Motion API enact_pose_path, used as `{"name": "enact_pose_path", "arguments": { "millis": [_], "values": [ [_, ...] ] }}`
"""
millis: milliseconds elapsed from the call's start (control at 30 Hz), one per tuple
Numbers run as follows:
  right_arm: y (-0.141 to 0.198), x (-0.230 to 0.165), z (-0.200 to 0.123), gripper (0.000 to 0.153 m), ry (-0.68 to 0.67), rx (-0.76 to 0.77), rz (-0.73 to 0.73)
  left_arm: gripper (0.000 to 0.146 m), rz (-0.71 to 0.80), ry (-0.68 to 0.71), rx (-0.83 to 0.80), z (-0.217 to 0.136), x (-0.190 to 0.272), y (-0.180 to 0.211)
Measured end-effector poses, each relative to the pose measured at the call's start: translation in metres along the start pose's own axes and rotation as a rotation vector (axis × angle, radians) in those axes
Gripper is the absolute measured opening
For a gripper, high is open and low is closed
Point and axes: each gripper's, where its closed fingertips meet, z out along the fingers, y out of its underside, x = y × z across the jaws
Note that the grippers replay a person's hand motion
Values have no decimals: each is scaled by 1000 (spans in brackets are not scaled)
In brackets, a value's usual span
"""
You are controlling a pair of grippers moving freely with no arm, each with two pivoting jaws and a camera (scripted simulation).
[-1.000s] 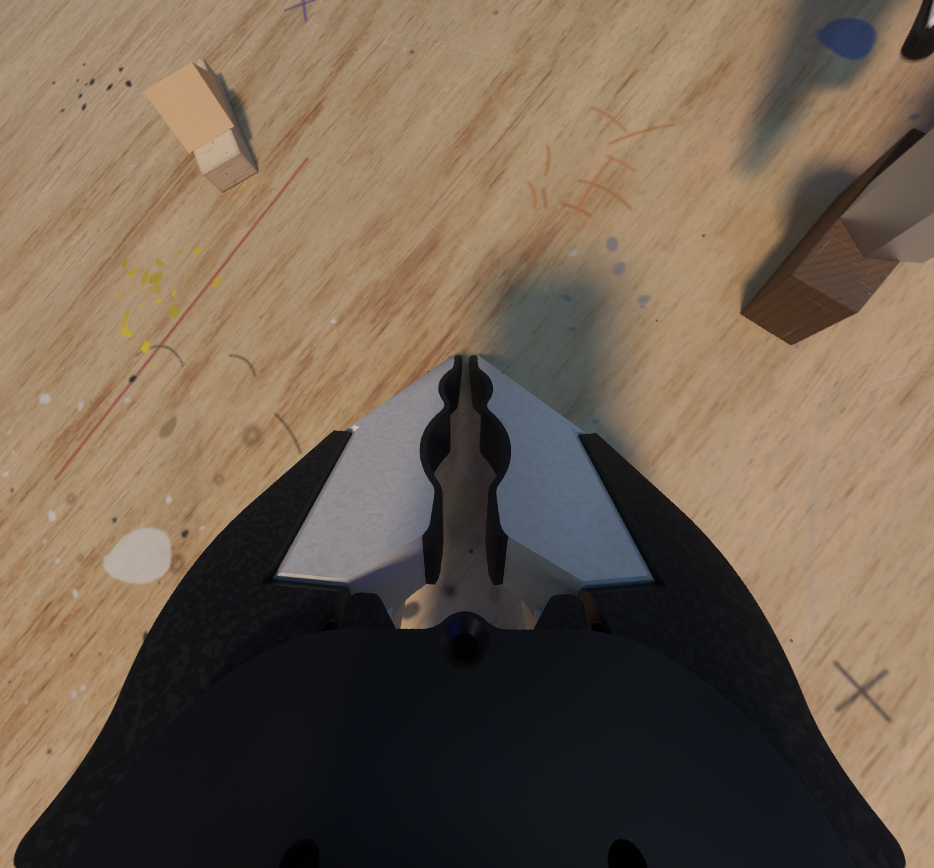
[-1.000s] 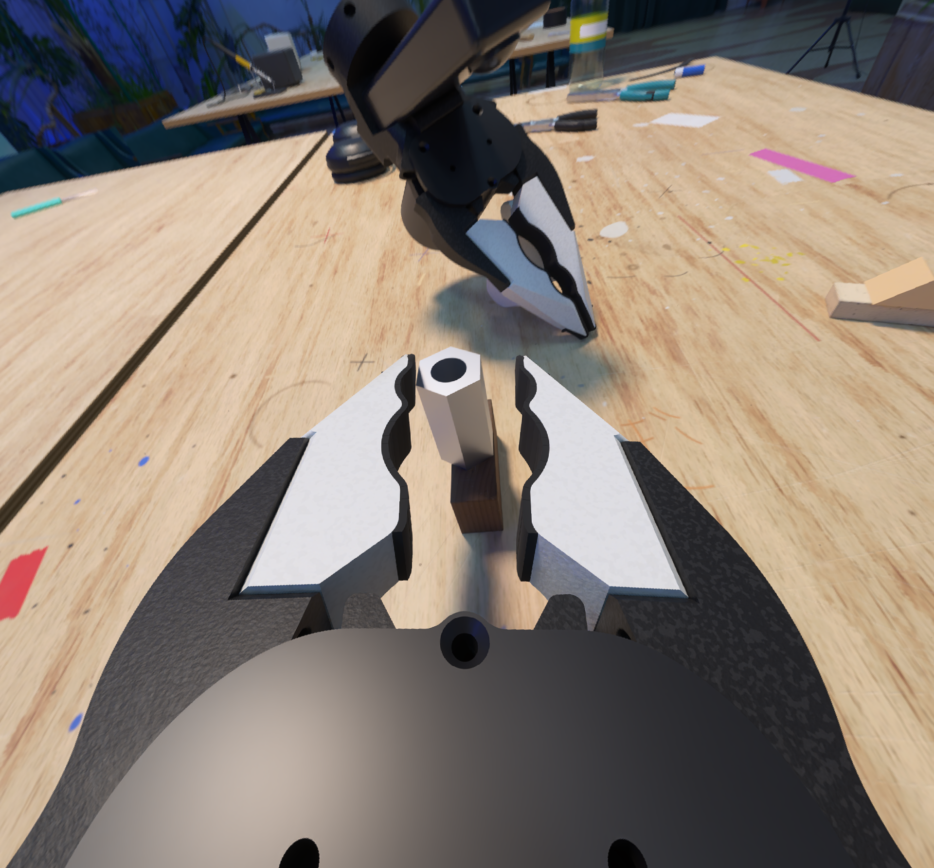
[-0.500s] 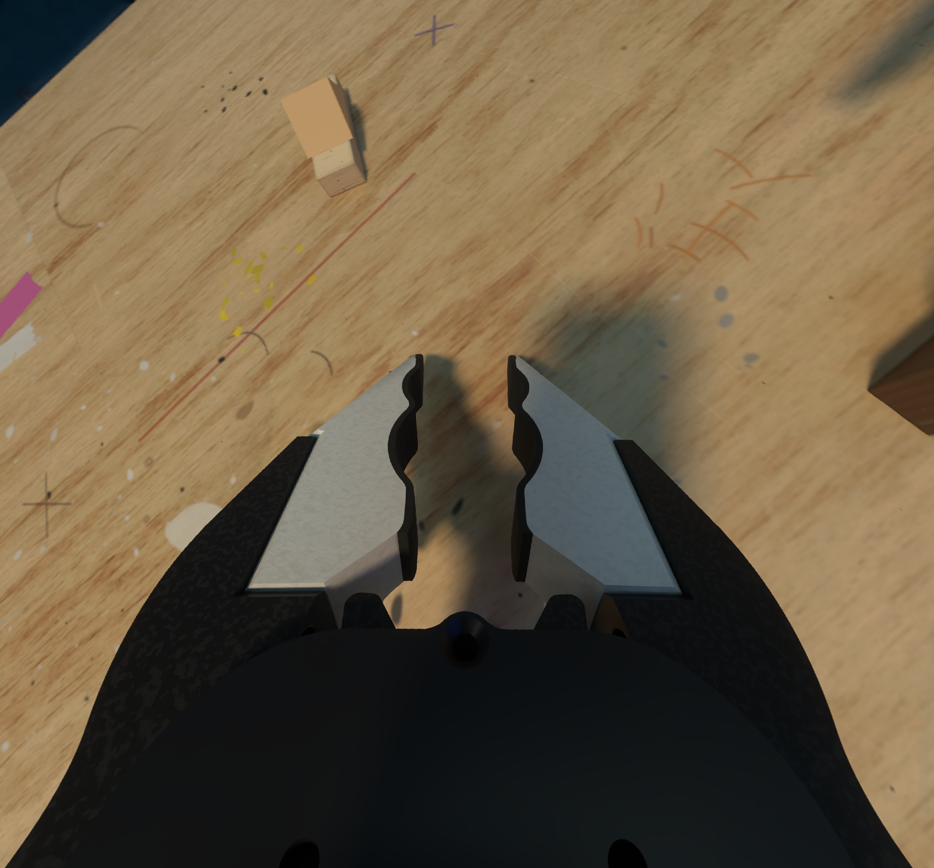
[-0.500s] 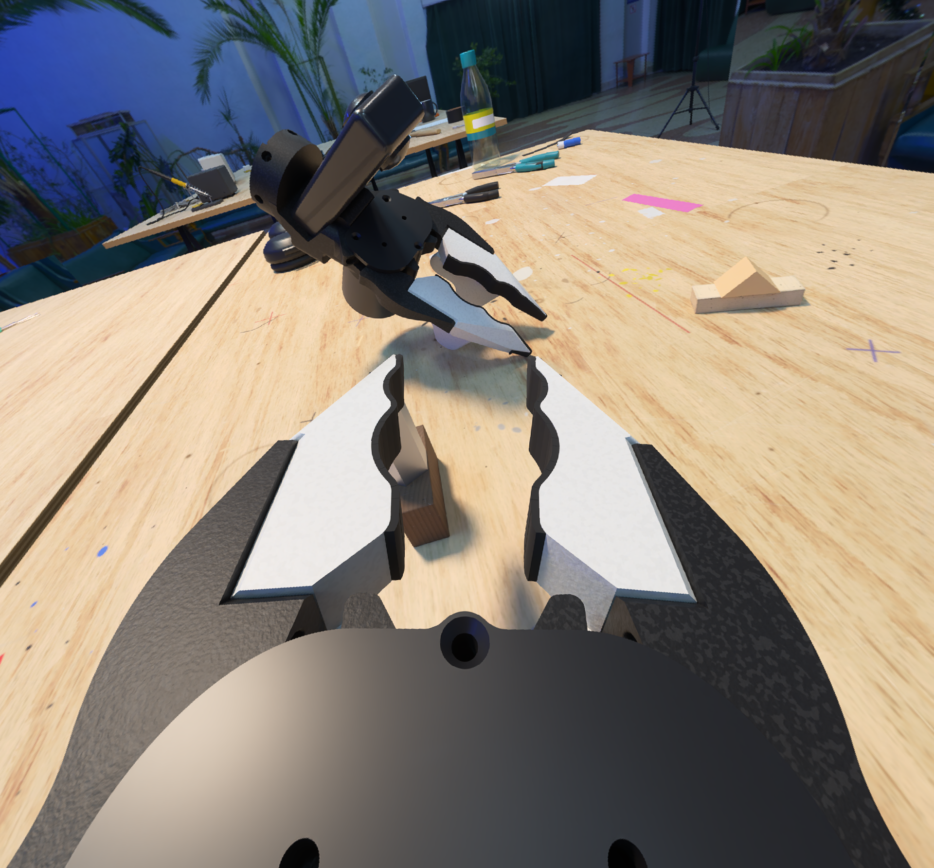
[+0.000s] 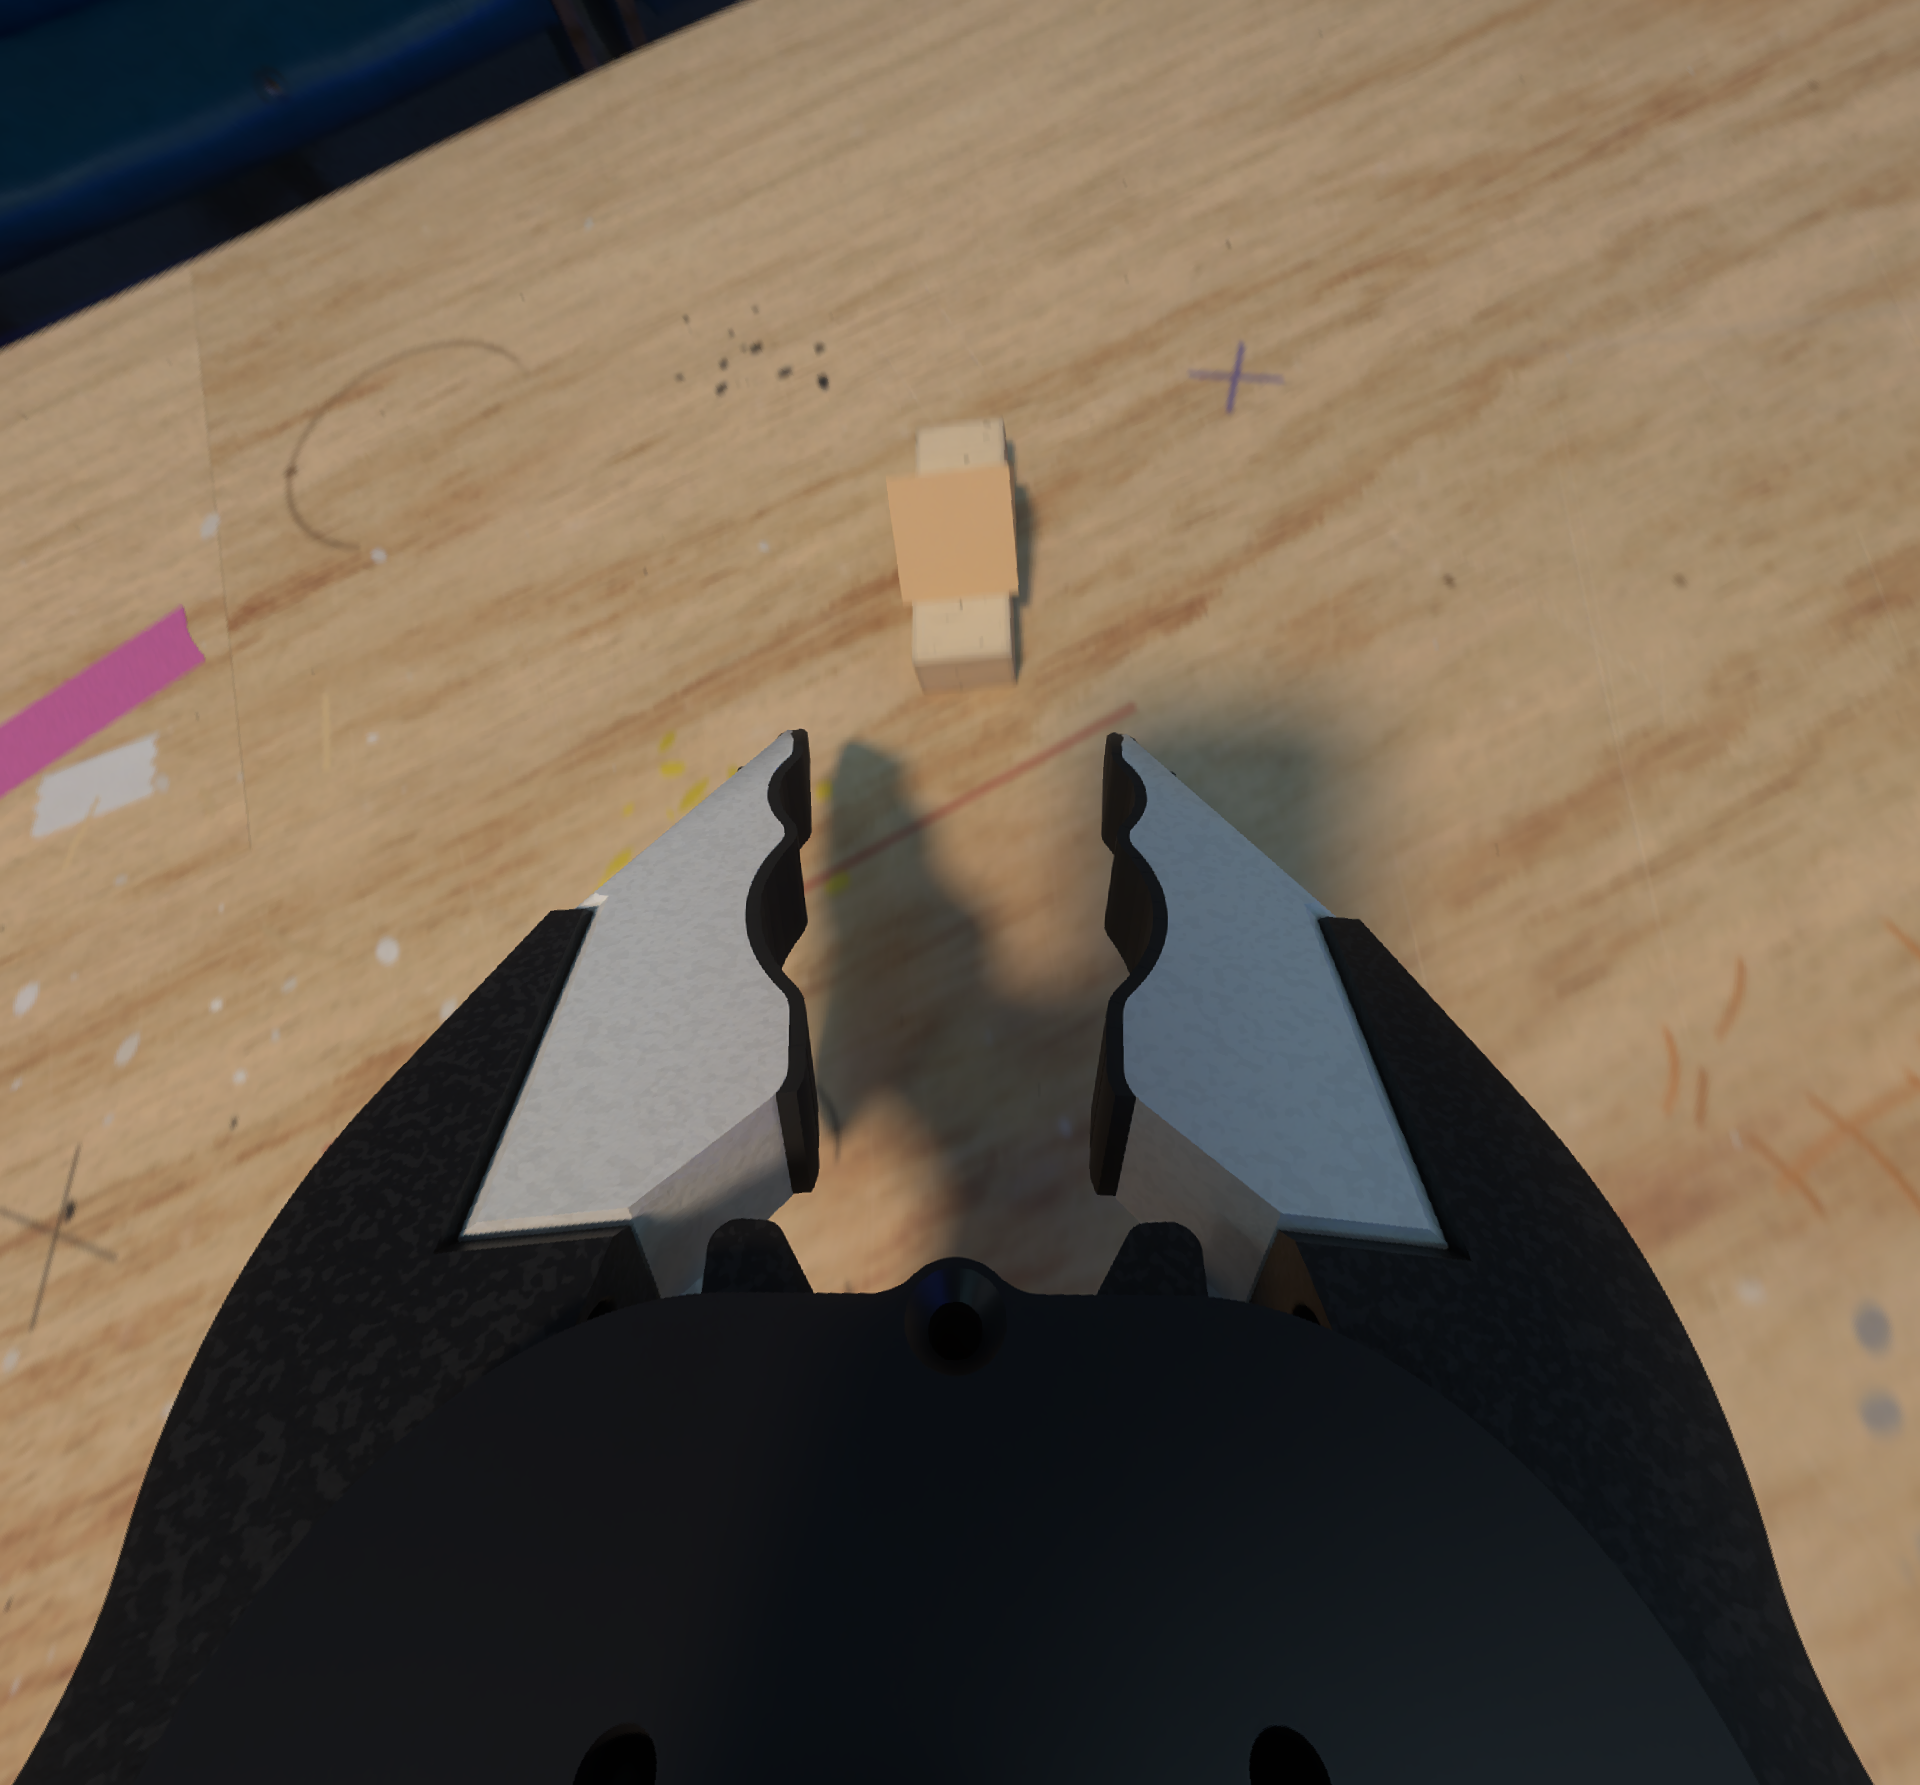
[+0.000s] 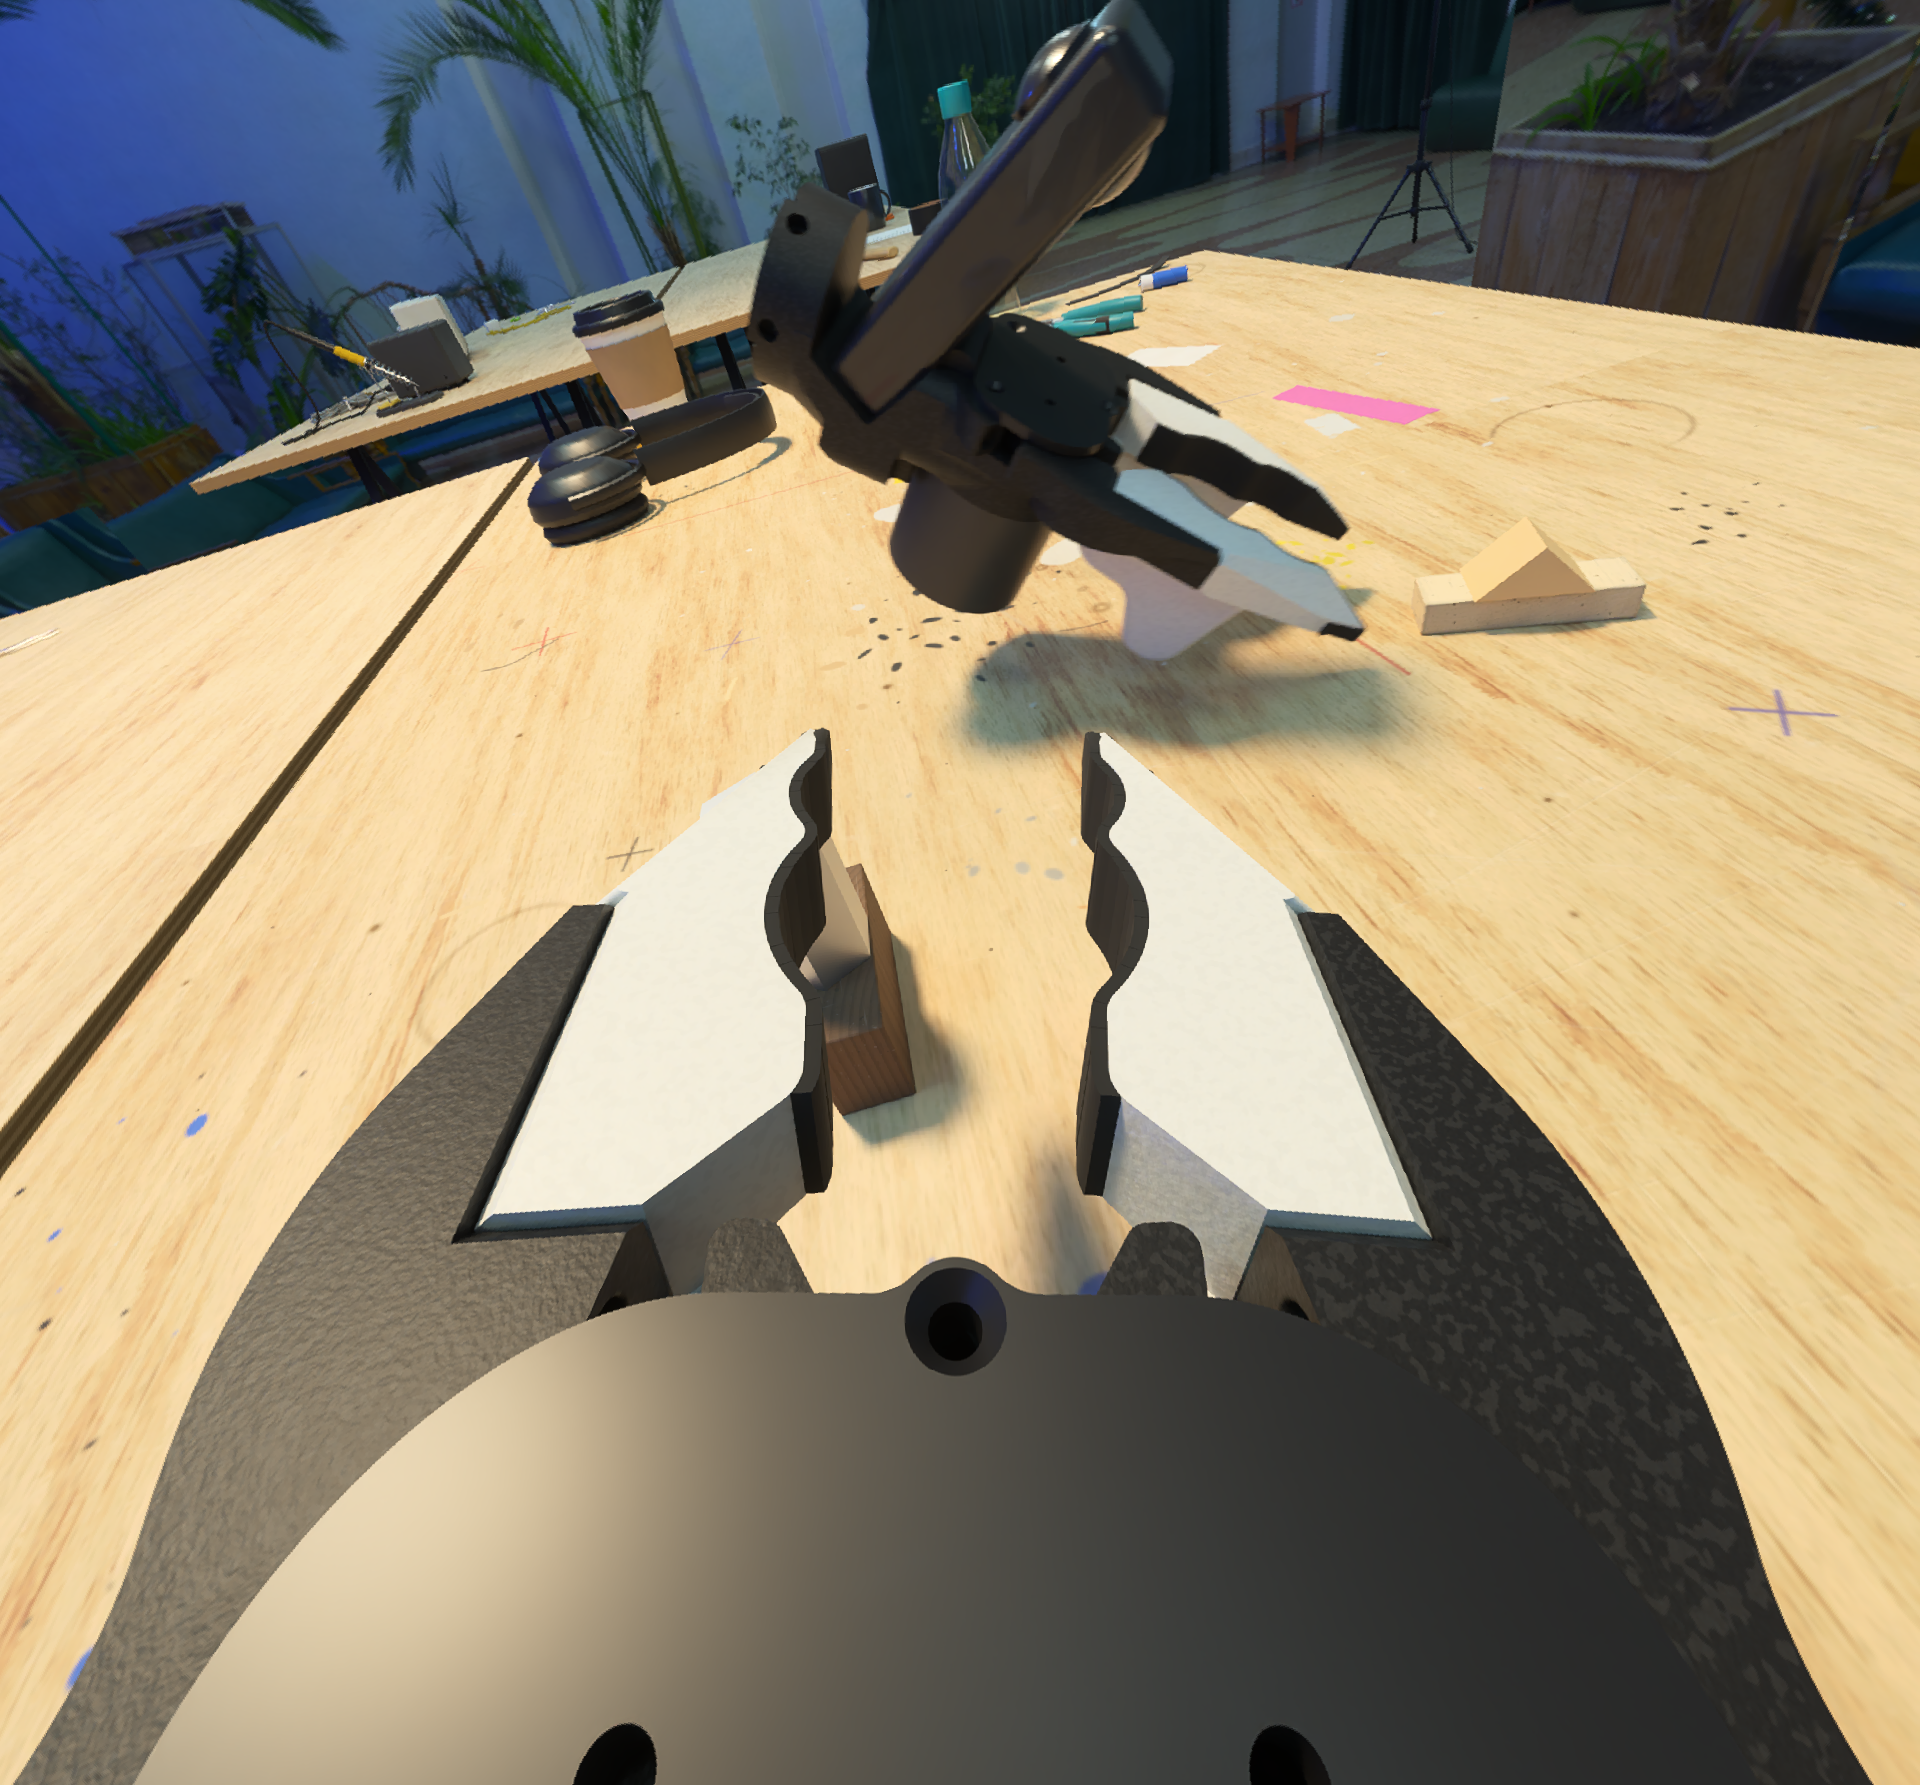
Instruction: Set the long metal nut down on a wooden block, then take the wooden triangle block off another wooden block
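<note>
Left tool [image 5: 954,748] wider — nearer triangle block [image 5: 952,535], seemingly

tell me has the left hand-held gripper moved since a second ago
Yes. In the right wrist view the left hand-held gripper has swung rightward across the table, away from the dark wooden block and toward the wooden triangle block; its jaws have opened.

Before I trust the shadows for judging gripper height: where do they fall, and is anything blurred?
Left wrist view: the left gripper casts a soft two-pronged shadow on the table between its open fingers, short of the wooden triangle block. Right wrist view: that gripper's shadow lies beneath it; the table nearest the camera looks smeared.
</note>
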Motion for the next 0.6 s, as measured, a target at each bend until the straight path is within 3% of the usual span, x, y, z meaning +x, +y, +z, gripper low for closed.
{"name": "enact_pose_path", "arguments": {
  "millis": [400,433,500,600],
  "values": [
    [-1,2,-3,48,-8,7,12,58,-47,-32,-40,51,-6,-29],
    [-1,3,-3,48,-8,6,12,53,-42,-21,-47,54,-5,-30],
    [-2,3,-4,48,-6,7,12,28,-17,7,-43,54,0,-31],
    [-3,2,-6,47,-8,14,14,28,34,-10,42,44,4,-40]
  ]
}}
